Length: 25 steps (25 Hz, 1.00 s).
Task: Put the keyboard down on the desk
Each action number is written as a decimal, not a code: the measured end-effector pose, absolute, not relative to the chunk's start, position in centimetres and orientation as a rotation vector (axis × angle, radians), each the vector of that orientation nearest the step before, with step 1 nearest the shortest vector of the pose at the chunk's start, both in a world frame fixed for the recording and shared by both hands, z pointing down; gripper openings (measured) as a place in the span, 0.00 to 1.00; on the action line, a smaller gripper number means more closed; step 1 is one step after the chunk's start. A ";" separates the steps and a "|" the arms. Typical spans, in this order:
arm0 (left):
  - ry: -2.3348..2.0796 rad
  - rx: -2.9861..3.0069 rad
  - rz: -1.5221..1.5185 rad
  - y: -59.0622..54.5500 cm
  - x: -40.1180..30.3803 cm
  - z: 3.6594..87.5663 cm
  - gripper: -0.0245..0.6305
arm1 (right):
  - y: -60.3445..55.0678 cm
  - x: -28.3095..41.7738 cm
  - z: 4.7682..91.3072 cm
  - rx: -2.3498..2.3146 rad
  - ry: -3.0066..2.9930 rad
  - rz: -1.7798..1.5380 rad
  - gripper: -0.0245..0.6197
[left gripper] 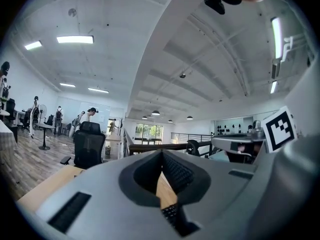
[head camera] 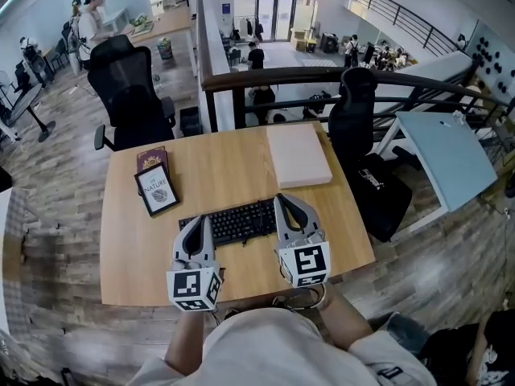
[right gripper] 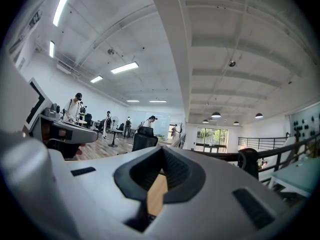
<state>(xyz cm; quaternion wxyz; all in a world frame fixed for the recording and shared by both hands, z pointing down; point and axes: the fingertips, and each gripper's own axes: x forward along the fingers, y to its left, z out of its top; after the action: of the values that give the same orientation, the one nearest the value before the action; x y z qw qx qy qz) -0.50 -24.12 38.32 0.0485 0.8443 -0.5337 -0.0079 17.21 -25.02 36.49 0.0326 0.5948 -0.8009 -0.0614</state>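
Note:
A black keyboard [head camera: 233, 222] lies flat on the wooden desk [head camera: 217, 167], near its front edge. My left gripper [head camera: 201, 220] hovers over the keyboard's left end and my right gripper [head camera: 283, 200] over its right end. Both are shut, tips together, with nothing between them. In the left gripper view the closed jaws [left gripper: 161, 151] point up and forward, and a few keys of the keyboard [left gripper: 171, 213] show through the gap below them. The right gripper [right gripper: 162, 148] also points up, with bare desk wood [right gripper: 156, 196] seen through its gap.
Two books [head camera: 157, 190] lie at the desk's left, and a pale flat box [head camera: 298, 155] at the back right. Black office chairs [head camera: 129, 95] [head camera: 354, 115] stand behind the desk, with a railing [head camera: 322, 75] beyond. A black bag [head camera: 385, 191] and a light blue table [head camera: 447, 155] are on the right.

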 end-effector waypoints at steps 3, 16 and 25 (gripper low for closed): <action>-1.625 2.574 -0.019 -24.6 -0.5 38.5 0.05 | -25.5 17.7 36.6 1.844 -2.459 -0.173 0.04; -1.628 2.577 -0.009 -27.2 -0.3 38.6 0.05 | -27.6 19.2 36.9 1.897 -2.419 -0.150 0.04; -1.623 2.581 0.018 -27.7 0.4 38.7 0.05 | -27.9 20.3 36.9 1.909 -2.413 -0.132 0.04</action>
<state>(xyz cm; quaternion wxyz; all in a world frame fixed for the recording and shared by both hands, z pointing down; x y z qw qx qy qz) 0.39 -27.68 38.71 0.0462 0.8456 -0.5318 0.0058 20.32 -27.95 36.91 0.0312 0.6195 -0.7832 -0.0427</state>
